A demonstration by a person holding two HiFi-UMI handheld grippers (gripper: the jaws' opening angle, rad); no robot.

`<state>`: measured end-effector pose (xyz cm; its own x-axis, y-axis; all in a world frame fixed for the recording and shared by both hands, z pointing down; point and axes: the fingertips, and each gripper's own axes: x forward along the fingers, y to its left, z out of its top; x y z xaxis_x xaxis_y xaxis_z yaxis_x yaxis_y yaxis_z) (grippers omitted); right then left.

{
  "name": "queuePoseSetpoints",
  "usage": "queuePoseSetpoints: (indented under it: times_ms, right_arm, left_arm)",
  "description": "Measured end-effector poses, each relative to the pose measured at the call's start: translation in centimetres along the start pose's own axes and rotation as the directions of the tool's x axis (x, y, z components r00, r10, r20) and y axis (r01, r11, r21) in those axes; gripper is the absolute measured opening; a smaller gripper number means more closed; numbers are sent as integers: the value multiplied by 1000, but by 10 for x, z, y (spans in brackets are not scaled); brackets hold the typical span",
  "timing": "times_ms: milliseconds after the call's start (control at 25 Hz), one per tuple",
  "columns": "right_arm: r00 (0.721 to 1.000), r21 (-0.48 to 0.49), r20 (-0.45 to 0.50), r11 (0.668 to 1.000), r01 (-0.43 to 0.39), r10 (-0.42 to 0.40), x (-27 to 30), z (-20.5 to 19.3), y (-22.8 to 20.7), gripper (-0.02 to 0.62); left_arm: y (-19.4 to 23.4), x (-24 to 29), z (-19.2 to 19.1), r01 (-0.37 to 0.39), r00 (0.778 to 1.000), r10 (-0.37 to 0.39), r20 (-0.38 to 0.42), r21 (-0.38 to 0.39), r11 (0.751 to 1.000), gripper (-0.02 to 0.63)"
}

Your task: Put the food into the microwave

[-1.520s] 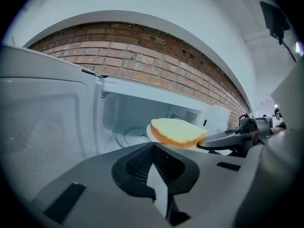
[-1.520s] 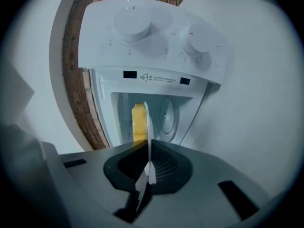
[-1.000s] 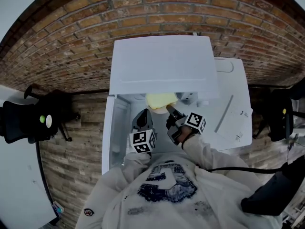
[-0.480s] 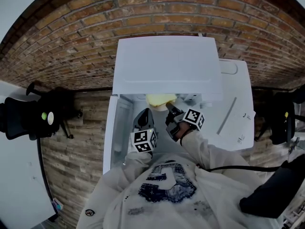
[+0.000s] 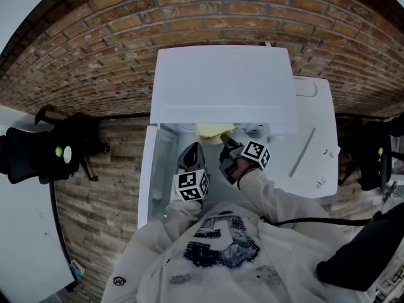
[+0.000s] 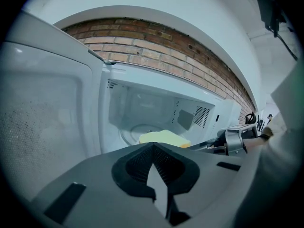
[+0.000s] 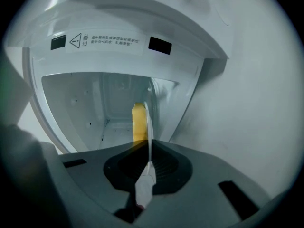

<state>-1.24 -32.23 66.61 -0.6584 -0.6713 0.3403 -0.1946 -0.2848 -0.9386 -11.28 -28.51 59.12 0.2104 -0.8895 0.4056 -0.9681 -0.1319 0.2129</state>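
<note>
Head view: my right hand-held gripper point(image 5: 228, 149) reaches into the open microwave point(image 5: 221, 81), with the yellow food point(image 5: 213, 129) just beyond it. Left gripper view: my left hand-held gripper point(image 6: 153, 150) is closed and empty near the doorway. Right gripper view: the jaws clamp the rim of the white plate point(image 7: 148, 125) carrying the food inside the cavity.

One white microwave point(image 5: 224, 84) with one door point(image 5: 159, 163), one slab of yellow food point(image 5: 213, 129) and one white plate point(image 7: 148, 120) make up the count at the centre. Two pairs of tongs are in frame, the left tongs point(image 5: 192, 149) and the right tongs point(image 5: 226, 141), each carrying one marker cube point(image 5: 191, 186) point(image 5: 255, 154), two in all. Two black chairs point(image 5: 38, 156) point(image 5: 374, 150) stand by, one at either side.
</note>
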Motion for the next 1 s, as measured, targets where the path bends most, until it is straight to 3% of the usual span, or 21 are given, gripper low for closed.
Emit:
queuePoseSetpoints:
  times_ms: [840,1000]
  right_arm:
    - [999,25,20,999,43,-44,14,6,-7,26]
    - [998,25,27,998,51,-51,11,8,-8,60]
  left_arm:
    - [2,-3,-8,8,1000,-8,-30,-2,1000,8]
    - [0,-3,-8,14,999,-14,-32,0,1000,8]
